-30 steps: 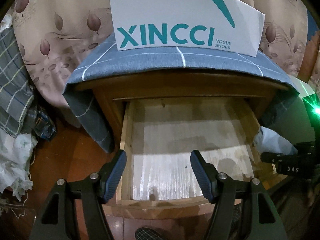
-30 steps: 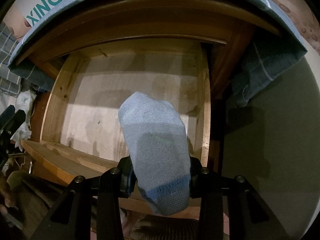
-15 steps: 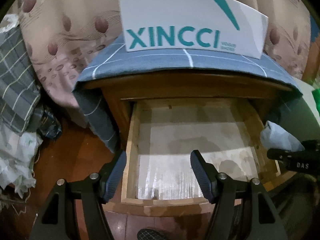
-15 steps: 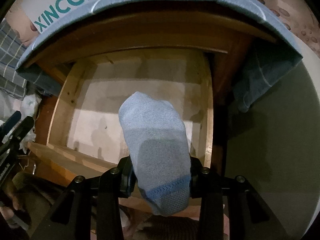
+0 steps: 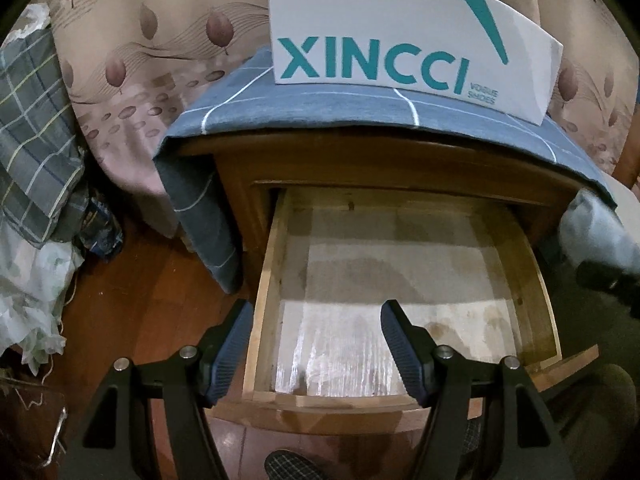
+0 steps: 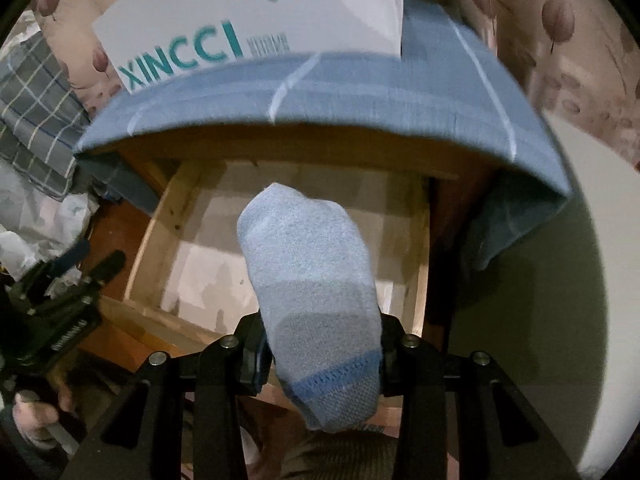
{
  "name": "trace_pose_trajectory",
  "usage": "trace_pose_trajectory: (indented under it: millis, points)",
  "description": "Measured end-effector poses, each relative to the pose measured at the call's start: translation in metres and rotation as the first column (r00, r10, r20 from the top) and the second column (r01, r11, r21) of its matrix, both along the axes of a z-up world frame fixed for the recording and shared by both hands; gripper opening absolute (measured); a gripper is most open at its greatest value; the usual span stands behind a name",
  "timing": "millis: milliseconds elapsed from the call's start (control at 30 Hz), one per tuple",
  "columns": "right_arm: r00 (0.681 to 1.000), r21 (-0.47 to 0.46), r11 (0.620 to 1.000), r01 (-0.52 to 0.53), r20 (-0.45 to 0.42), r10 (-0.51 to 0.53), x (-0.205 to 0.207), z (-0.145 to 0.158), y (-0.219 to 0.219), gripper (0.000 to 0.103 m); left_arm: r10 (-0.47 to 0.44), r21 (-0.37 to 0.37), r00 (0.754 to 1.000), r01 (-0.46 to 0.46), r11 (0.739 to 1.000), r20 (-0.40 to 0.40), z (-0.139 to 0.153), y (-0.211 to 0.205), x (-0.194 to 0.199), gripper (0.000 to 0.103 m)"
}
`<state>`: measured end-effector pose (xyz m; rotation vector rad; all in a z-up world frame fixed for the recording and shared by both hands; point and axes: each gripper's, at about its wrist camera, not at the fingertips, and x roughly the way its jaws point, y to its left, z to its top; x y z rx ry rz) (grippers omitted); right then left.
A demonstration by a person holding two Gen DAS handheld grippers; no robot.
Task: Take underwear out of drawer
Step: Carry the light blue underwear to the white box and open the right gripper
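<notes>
Right claw [image 6: 320, 356] clenched on the pale blue underwear [image 6: 312, 280], held above the open drawer [image 6: 160, 224].

Left claw [image 5: 316, 350] hovers released over the drawer's near left corner, pointing down into it; the white XINCCI box [image 5: 400, 40] sits far on the blue cloth [image 5: 320, 108].

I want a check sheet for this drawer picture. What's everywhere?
Surface: wooden drawer pulled open, its pale bottom bare.
Job's things: light blue garment clamped in the right hand-held gripper, hanging above the drawer.
Clutter: white XINCCI box on the blue checked cloth covering the cabinet top.
Grippers: left hand-held gripper open, holding nothing, at the drawer's front edge.
Cables: nothing seen.
Surroundings: leaf-patterned curtain, plaid fabric at left, reddish wood floor.
</notes>
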<state>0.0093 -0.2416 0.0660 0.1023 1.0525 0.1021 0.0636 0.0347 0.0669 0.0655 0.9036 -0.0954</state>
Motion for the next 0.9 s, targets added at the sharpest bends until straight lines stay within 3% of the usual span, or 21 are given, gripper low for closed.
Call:
trace_pose_trajectory:
  millis: [500,733,900]
  points:
    - [0.987,-0.018,1.0,-0.006,0.162,0.008,0.02,0.102,-0.01,0.036,0.007,-0.007,1.0,-0.007,1.0,0.012,0.002,0.004,-0.001,0.068]
    - [0.963,-0.03,1.0,-0.011,0.269,0.018,0.055,0.167,-0.007,0.036,0.012,-0.006,1.0,-0.011,1.0,0.016,0.003,0.004,-0.001,0.068]
    - [0.951,-0.051,0.999,-0.001,0.308,0.017,0.087,0.187,0.002,0.037,0.016,-0.011,0.999,-0.016,1.0,0.034,0.006,0.007,-0.004,0.068]
